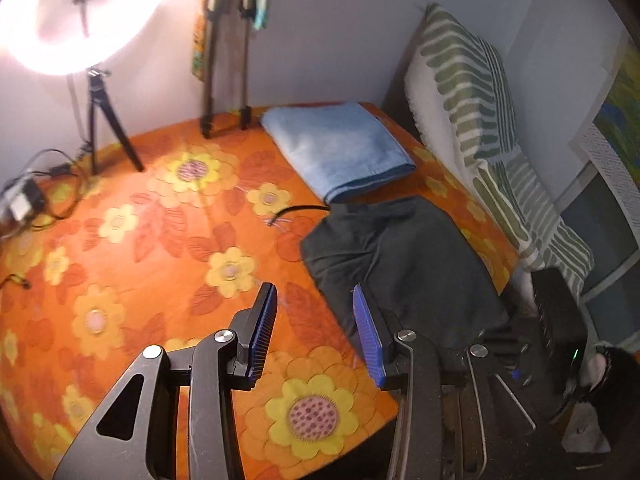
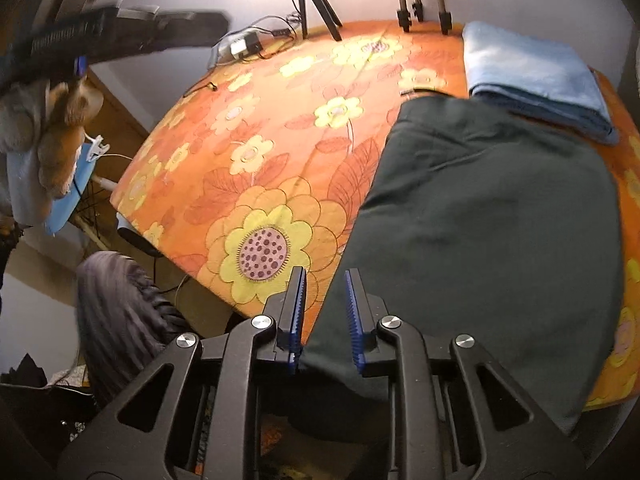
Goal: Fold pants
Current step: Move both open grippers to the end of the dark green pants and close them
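The dark pants (image 2: pixel 480 220) lie folded into a long block on the right side of the orange flowered cloth (image 2: pixel 240 140). One end hangs over the near edge. My right gripper (image 2: pixel 325 276) hovers over the pants' left edge near that edge, its blue pads apart with no fabric pinched between them. In the left wrist view the pants (image 1: pixel 400 256) lie to the right of my left gripper (image 1: pixel 312 292). That gripper stands open above the bare cloth (image 1: pixel 160 220), holding nothing.
A folded blue towel (image 1: pixel 340 148) lies just beyond the pants. A ring light on a small tripod (image 1: pixel 100 120), other tripod legs (image 1: pixel 224 120) and a power adapter with cables (image 1: pixel 24 200) stand along the far edge. A striped pillow (image 1: pixel 468 92) leans at the right.
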{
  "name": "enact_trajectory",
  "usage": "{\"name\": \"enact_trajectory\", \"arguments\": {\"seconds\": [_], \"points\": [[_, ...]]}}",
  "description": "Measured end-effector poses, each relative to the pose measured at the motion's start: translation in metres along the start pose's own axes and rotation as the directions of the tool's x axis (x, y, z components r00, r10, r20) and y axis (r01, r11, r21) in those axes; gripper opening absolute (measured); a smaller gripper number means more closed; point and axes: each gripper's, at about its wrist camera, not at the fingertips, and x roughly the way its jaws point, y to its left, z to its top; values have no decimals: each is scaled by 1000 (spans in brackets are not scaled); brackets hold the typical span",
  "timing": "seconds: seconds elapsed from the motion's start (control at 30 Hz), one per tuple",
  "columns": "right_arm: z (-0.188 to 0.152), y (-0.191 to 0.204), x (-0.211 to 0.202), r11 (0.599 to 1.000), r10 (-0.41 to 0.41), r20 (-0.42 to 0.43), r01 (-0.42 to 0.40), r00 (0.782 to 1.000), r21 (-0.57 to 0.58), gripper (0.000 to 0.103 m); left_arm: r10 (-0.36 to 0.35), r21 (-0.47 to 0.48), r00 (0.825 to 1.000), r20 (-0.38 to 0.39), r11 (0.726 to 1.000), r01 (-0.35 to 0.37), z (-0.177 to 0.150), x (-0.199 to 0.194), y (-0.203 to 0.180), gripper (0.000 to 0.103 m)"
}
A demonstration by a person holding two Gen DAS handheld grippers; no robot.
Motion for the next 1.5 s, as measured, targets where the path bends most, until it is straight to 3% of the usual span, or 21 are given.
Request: {"name": "enact_trajectory", "arguments": {"seconds": [0.23,0.47,0.67,0.83,0.87,0.97,1.07,1.17,1.23,1.37,1.5], "points": [[-6,-5,32,999,-11,-53,13,999,51,17,-107,-45,991,-82,994,104,4,78,0,38],[-16,-11,49,997,-49,-98,54,994,49,14,-110,-61,983,-147,993,102,3,132,7,34],[-23,-10,50,998,-65,-98,67,993,17,13,-75,-114,983,-168,992,56,-7,157,24,33],[-21,-26,19,997,-3,-50,7,999,77,16,-100,-164,989,-108,983,82,-18,143,31,34],[-20,-31,12,996,-13,-34,16,999,87,23,-112,-181,989,-96,979,93,-20,140,34,34],[-16,-64,-33,985,-101,83,88,991,151,63,-141,-247,988,-66,961,121,-28,131,48,45],[-9,-100,-65,961,-200,152,163,968,224,70,-154,-286,987,-48,949,134,-37,124,55,52],[2,-130,-76,941,-290,162,250,943,229,88,-167,-319,985,-39,936,146,-40,121,55,53],[10,-149,-70,926,-334,139,297,932,232,88,-163,-310,986,-46,940,141,-40,123,48,54],[25,-187,-53,927,-255,90,217,963,306,88,-165,-297,984,-61,945,140,-39,133,35,58],[29,-214,-35,918,-249,81,209,965,337,88,-153,-282,986,-65,951,129,-40,140,28,58]]}}
